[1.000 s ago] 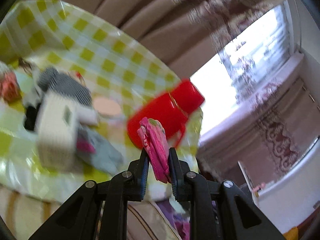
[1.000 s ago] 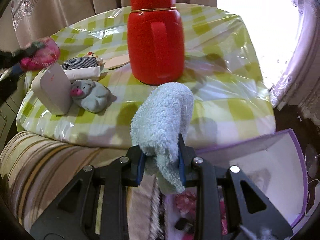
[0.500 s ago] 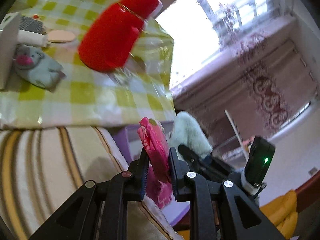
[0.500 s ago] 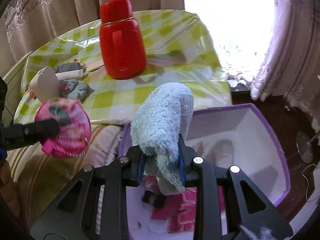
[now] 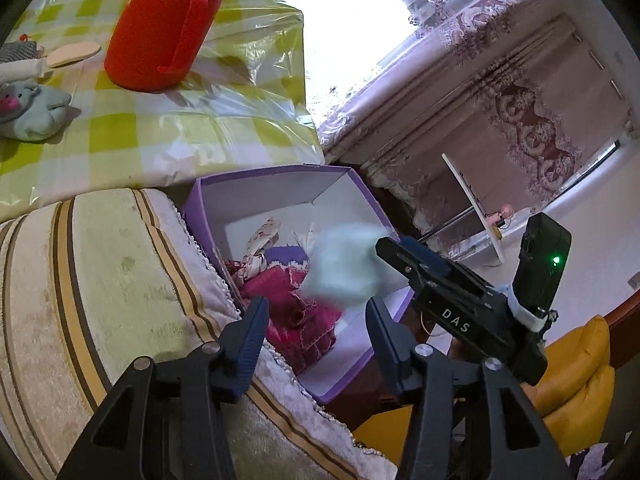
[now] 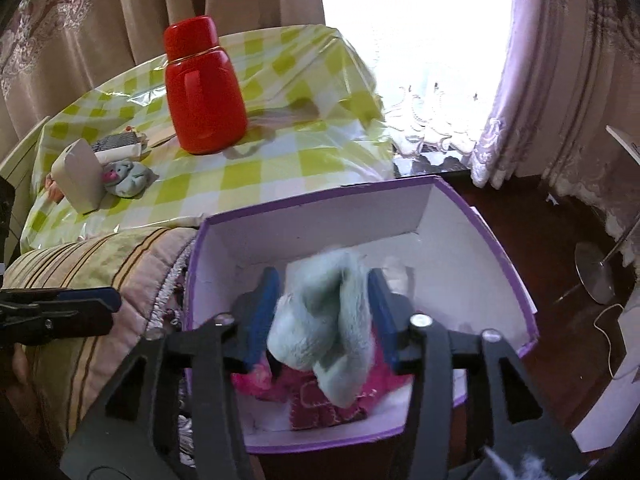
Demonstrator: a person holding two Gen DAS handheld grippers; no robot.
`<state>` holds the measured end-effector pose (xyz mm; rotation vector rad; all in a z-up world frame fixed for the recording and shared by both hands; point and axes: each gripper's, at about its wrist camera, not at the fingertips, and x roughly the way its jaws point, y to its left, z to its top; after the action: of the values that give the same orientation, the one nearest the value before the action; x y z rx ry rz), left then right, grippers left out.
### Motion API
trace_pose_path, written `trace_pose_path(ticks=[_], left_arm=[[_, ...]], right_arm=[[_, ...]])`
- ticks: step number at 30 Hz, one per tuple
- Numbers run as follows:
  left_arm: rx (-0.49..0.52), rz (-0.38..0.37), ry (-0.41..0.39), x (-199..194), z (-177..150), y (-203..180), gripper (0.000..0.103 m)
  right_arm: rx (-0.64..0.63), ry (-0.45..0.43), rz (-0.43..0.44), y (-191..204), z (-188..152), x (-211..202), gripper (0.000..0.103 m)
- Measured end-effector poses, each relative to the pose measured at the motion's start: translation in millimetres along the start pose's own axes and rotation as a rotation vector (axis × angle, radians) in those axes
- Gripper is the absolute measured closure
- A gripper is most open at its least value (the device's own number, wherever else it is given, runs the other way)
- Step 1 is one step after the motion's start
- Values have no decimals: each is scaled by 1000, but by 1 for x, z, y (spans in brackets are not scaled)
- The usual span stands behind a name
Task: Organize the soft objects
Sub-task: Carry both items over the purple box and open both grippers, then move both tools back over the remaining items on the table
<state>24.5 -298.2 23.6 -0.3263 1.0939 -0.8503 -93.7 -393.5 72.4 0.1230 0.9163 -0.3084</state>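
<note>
A purple box [image 5: 280, 172] [image 6: 320, 204] with white inner walls stands below both grippers, beside a striped cushion. My left gripper [image 5: 316, 328] hangs over its near corner; its jaws are opening and nothing is between them. Pink soft things [image 5: 296, 320] [image 6: 316, 404] lie in the box under it. My right gripper [image 6: 322, 312] is over the box's middle with its jaws opening. A fluffy light blue towel [image 6: 320, 320] [image 5: 344, 264], blurred, hangs loose between its fingers and sags towards the pink pile. The left gripper's fingertip [image 6: 100, 298] shows at the left edge of the right wrist view.
A table with a green checked cover [image 6: 248, 168] carries a red jug [image 6: 204, 88] [image 5: 160, 36], a grey plush mouse [image 6: 126, 178] [image 5: 28, 112] and a white carton [image 6: 78, 174]. The striped cushion [image 5: 100, 280] lies left of the box. Curtains and a bright window stand behind.
Both grippers have moved over the purple box and opened. The pink pouch has left the left gripper. The blue towel has come loose in the right one and droops.
</note>
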Motion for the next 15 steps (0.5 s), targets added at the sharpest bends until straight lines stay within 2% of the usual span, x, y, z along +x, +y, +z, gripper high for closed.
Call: trace_pose_path(ticks=[8, 15], left_arm=[[-12, 49, -39, -11, 1, 8, 51], [-71, 116, -133, -48, -1, 35, 49]], right_arm=[[-22, 0, 18, 8, 2, 0, 45], [-71, -3, 36, 25, 2, -4, 42]])
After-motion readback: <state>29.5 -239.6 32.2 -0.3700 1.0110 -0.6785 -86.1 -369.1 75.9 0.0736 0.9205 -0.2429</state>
